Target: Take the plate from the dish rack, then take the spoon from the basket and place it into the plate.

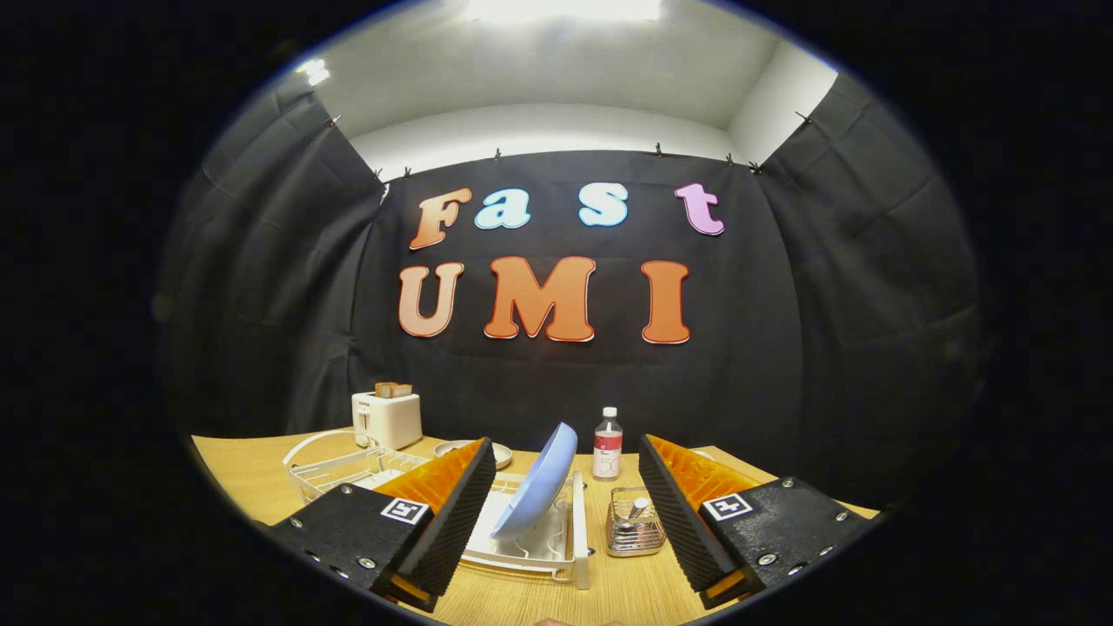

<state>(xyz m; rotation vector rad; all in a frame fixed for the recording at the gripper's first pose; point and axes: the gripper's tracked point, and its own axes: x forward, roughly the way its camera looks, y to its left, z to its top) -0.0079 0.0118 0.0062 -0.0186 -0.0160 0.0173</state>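
Plate (541, 481), light blue, leans on edge in the white dish rack (556, 548) just ahead of the released tongs (567, 487), which grasp nothing. Spoon (639, 507) sits in the wire basket (633, 524) beside the rack. Both steps remain, in my judgement.

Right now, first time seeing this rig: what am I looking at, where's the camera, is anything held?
No robot arm here: a person carries a hand-held gripper, and the fisheye camera rides on it, looking forward along its two fingers, the ridged wedges low in the picture. The fingers stand wide apart and hold nothing.

On the wooden table, between the fingers, a light blue plate leans tilted in a white dish rack. Just beside the rack stands a small wire basket with a spoon in it. Beyond them are a small bottle, a white toaster with toast in it, another white wire rack and a shallow dish.
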